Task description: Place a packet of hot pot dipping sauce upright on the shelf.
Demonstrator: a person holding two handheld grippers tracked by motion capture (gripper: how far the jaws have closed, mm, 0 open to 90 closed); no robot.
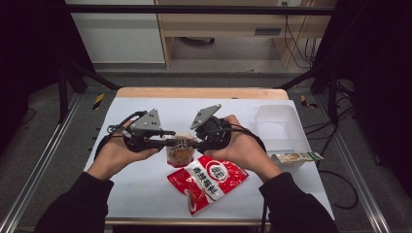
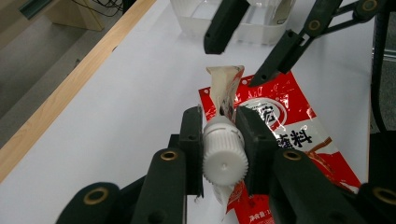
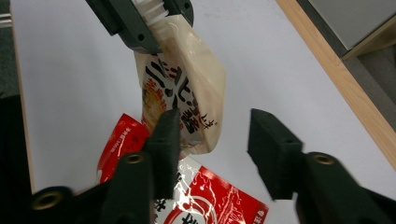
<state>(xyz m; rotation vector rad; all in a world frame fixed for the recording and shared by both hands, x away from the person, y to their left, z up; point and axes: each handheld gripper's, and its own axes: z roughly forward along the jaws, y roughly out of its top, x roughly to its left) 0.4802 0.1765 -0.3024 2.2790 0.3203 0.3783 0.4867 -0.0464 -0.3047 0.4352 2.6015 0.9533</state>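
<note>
**While gripped by its cap: spouted pouch lifted clear of the table**

Though raised off the white table (image 1: 141, 189), not yet set down anywhere. Spouted pouch (image 3: 182, 79) hanging over the middle of the sheet, just above the red sachet (image 1: 206, 182). White ribbed cap (image 2: 224, 156) pinched squarely by the left gripper (image 2: 219, 116), jaws narrow and pressing on both sides of it. Right gripper (image 3: 212, 121) held half apart at the pouch's lower end, one pad close beside the film, the other well off it; no grip there.

Progress, as a judgement: pick-up done, pouch carried by the left tongs alone; placement left to do, probably into the clear plastic tub (image 1: 279, 124) at the far right of the table, with the red sachet and a small packet (image 1: 294, 158) lying by the tub's near edge untouched on the sheet.

Labels: large black East Asian characters on the cream pouch front, with smaller red ones beside, seen at too steep a slant to read. White characters and a round logo on the red sachet; not legible with confidence. No Latin brand name made out.
</note>
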